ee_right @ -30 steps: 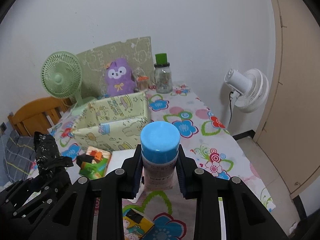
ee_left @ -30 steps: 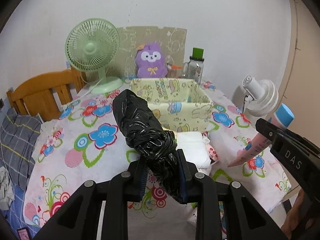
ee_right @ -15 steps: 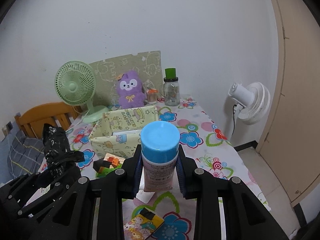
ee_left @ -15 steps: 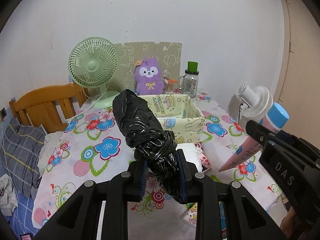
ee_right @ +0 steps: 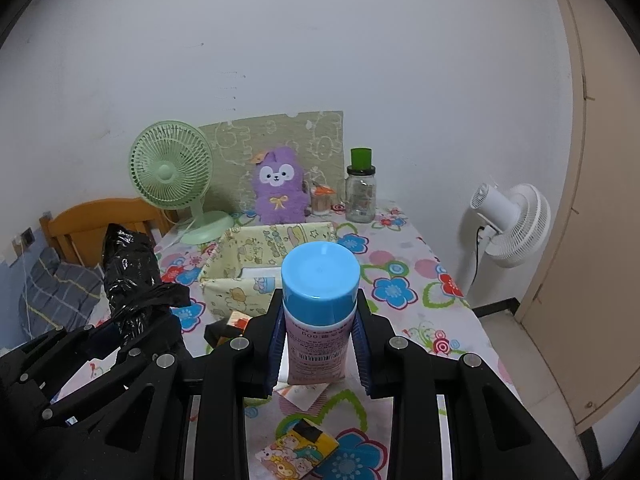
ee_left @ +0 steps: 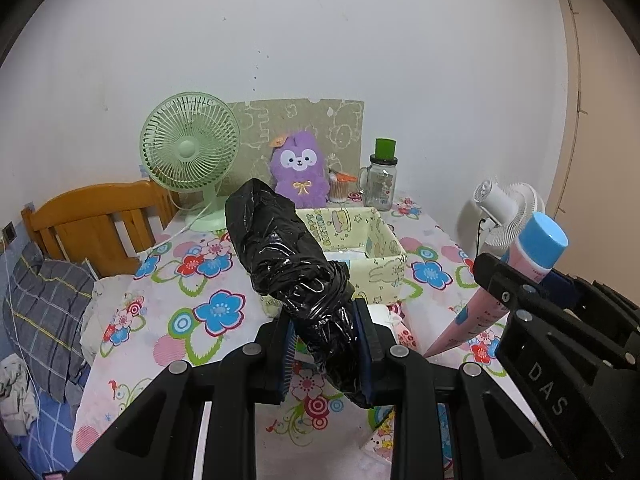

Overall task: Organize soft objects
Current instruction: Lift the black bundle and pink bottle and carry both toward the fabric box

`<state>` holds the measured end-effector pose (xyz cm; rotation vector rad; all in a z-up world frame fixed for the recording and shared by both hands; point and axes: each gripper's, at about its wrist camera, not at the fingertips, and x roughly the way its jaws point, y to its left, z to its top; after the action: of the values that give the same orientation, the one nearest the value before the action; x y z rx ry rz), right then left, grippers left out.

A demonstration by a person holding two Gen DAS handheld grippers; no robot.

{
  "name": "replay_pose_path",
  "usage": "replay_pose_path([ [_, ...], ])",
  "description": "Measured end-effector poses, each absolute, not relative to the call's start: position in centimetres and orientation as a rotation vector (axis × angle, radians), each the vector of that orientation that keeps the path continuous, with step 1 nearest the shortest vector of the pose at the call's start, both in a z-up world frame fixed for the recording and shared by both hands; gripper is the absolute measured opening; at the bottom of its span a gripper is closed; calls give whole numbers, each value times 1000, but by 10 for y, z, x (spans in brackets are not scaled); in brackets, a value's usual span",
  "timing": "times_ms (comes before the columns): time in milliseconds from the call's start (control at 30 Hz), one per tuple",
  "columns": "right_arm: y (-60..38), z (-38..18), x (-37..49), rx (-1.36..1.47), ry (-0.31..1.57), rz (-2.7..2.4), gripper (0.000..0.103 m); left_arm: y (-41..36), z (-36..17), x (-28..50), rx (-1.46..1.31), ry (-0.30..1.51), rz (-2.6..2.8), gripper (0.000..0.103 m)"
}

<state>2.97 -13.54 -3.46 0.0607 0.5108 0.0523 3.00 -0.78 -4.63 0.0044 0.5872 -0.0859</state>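
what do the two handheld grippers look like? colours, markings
Both match: matte black plastic bodies with two straight black arms each, studded with round silver bolt heads. Left gripper and right gripper carry ribbed blue pads on the inner finger faces. The right gripper's side shows "DAS" lettering. No cables or sleeves visible.

Floral-cloth table (ee_right: 400, 264): box (ee_right: 256, 258), fan (ee_right: 172, 172), plush (ee_right: 278, 188).

Glossy black bundle (ee_left: 288, 256), pink tube (ee_right: 318, 344) blue-capped, floral tablecloth (ee_left: 208, 312), purple plush (ee_left: 298, 174), seemingly cartoon-printed yellow box (ee_left: 384, 264).
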Motion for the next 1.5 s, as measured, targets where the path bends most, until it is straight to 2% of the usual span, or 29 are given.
replay_pose_path([
  [1500, -126, -11, 164, -14, 516, 111, 33, -4, -21, 165, 39, 578, -101, 26],
])
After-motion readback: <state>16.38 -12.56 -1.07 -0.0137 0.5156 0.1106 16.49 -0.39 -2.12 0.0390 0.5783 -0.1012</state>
